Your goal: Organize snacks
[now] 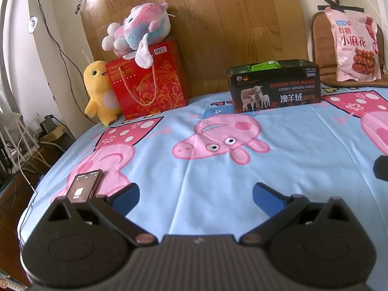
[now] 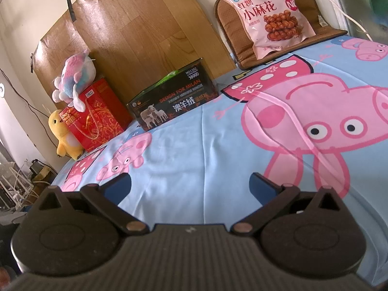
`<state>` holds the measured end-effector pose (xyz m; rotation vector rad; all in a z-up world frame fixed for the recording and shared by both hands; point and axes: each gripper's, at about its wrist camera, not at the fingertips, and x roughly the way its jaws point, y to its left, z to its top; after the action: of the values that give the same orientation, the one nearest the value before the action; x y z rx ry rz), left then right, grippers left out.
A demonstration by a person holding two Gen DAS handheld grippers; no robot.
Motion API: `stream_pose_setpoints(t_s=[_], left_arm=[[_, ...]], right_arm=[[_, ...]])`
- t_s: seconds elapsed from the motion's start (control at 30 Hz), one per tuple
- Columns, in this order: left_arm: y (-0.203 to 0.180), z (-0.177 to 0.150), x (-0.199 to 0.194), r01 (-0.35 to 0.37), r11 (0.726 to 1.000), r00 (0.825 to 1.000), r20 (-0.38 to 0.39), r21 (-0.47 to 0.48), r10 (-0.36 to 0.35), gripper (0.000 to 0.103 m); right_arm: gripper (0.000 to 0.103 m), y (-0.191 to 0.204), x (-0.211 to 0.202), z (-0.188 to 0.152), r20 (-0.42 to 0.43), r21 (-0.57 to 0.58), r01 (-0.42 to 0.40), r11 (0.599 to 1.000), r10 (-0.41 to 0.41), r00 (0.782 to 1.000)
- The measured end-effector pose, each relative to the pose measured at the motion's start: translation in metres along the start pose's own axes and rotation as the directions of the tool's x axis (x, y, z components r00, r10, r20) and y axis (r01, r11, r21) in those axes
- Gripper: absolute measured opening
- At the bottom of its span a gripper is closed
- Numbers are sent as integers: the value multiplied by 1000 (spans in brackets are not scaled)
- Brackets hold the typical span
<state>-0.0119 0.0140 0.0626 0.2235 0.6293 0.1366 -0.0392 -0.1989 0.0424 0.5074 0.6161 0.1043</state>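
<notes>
The left gripper (image 1: 196, 195) hovers over the light-blue cartoon-pig bedsheet (image 1: 278, 169), its blue-padded fingers (image 1: 126, 197) spread wide with nothing between them. The right gripper (image 2: 190, 189) hangs likewise above the sheet, fingers (image 2: 263, 188) wide apart and holding nothing. The open black printed tin box (image 1: 275, 89) sits at the far edge of the sheet, green packets (image 1: 265, 66) showing inside. The pink twisted-dough snack bag (image 1: 354, 46) leans upright on a brown cushioned chair (image 1: 320, 41), right of the box. A dark smartphone (image 1: 83, 186) lies just beside the left fingers.
</notes>
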Motion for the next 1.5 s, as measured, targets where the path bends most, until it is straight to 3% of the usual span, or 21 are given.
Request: stream_pose_setpoints(t_s=[1.13,1.5], left_arm=[[-2,-2,0,13,1000,1000,-14,-2,-13,103],[1,-3,1,60,998,997,-38,-22,-61,103]], right_arm=[[103,1,1,-2,-10,-7,1,1000,-2,1000],[103,-1,0,-1,-14,-13,0,1000,-1,1000]])
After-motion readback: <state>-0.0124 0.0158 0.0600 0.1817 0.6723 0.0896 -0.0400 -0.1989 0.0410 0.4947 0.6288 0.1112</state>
